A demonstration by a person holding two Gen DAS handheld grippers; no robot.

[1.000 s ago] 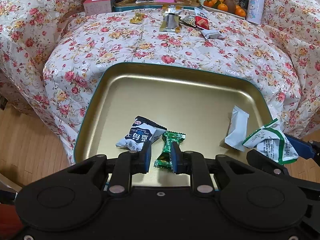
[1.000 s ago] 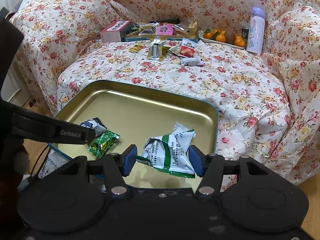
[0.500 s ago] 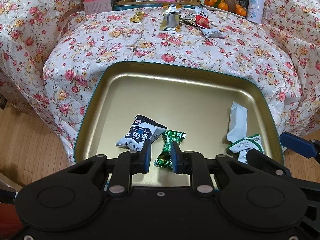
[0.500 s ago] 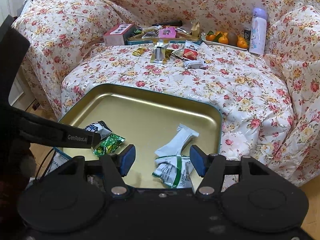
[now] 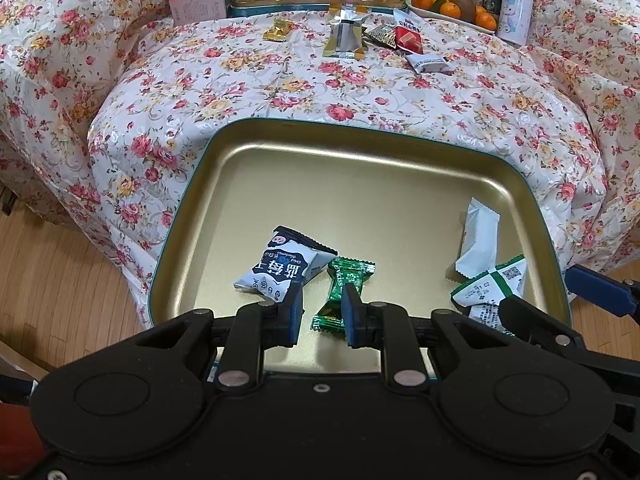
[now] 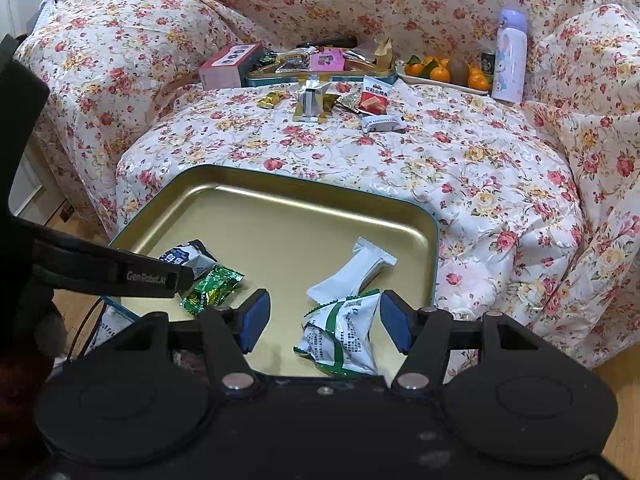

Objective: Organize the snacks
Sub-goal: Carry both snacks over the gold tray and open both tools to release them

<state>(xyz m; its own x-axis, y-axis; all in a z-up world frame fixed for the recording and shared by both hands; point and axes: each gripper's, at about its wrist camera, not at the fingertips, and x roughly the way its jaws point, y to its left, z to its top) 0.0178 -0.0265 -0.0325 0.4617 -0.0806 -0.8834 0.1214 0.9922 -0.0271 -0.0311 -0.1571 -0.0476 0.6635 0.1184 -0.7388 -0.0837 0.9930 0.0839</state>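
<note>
Snacks lie in a shallow gold tray [image 5: 280,168] with a teal rim, set at the near edge of a sofa covered in floral cloth [image 5: 280,92]. On the tray's left sit a white-and-dark-blue packet [image 5: 286,266] printed with large characters and, just beside it, a shiny green twist-wrapped candy [image 5: 344,292]. On the right lie a plain white wrapper [image 5: 478,240] with crimped ends and a white packet with green stripes [image 6: 344,332] — crumpled, covered in small print, its upper corner touching the white wrapper.

The left hand-held gripper [image 5: 320,312] hovers low over the green candy, its blue-padded jaws set narrowly apart with nothing between them. The right hand-held gripper [image 6: 324,322] stands wide open on either side of the green-striped packet, which appears to rest loose on the tray, though the view there is cramped.

Farther back on the sofa, more wrapped snacks [image 6: 340,102] are scattered in front of a teal tin [image 6: 320,76] heaped with sweets, with a pink box [image 6: 228,66] to its left — and a plate of oranges [image 6: 444,74] and a pale bottle [image 6: 508,56] to its right.
</note>
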